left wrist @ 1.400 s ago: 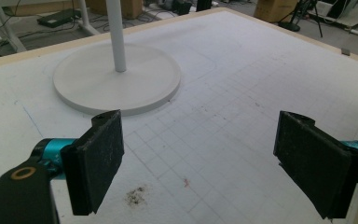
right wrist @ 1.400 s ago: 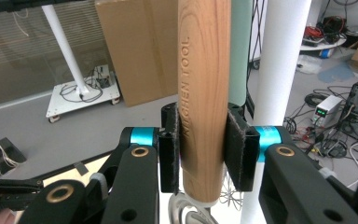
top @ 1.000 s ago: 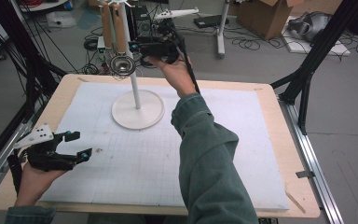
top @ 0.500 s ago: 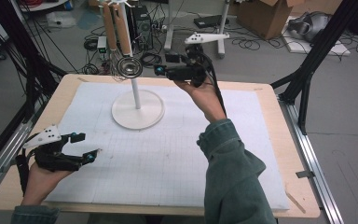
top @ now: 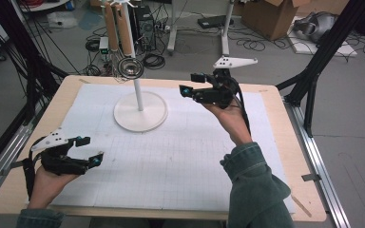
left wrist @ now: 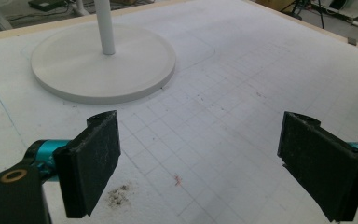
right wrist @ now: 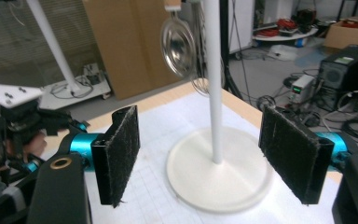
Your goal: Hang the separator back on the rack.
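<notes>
Covering the wooden table (top: 298, 156) was a white squared sheet (top: 180, 156), with cables and boxes on the floor behind. A white stand (top: 140, 111) stood on it, a shiny round strainer (top: 130, 68) hanging from its pole. The right gripper (top: 192, 84) had just been opening, jaws empty, beside the stand. The left gripper (top: 91, 151) sat wide open, empty. Its own view showed dark crumbs (left wrist: 118, 196).

The white stand (top: 140, 110) blocks the mat's (top: 180, 156) far left; elsewhere the mat looks open, apparently.
</notes>
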`<move>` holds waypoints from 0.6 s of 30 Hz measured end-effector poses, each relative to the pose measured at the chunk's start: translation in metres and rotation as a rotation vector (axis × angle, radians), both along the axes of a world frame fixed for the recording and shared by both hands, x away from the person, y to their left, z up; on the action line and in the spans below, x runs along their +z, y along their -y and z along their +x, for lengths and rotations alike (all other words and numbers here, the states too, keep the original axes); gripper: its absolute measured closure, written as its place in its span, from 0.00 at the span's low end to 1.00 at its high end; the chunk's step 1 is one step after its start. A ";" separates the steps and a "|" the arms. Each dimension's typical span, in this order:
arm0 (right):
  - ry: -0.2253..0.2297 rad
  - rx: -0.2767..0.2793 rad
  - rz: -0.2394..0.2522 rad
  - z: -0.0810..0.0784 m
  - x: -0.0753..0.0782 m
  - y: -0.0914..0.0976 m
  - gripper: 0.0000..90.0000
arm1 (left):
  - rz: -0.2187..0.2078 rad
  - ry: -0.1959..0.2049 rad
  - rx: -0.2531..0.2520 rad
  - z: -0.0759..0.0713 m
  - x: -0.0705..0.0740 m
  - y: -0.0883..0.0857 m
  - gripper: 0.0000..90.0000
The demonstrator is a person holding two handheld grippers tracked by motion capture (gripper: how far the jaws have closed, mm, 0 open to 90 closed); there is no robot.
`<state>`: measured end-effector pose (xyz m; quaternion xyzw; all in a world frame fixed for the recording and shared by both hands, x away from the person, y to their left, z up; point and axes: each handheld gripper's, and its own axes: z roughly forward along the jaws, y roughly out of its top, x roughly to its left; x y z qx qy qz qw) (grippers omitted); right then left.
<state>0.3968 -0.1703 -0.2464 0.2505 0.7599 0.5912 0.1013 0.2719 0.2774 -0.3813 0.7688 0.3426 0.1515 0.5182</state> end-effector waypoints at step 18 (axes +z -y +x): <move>-0.011 -0.055 -0.032 -0.022 -0.030 0.022 0.20 | 0.013 0.009 -0.005 -0.001 0.001 0.003 0.15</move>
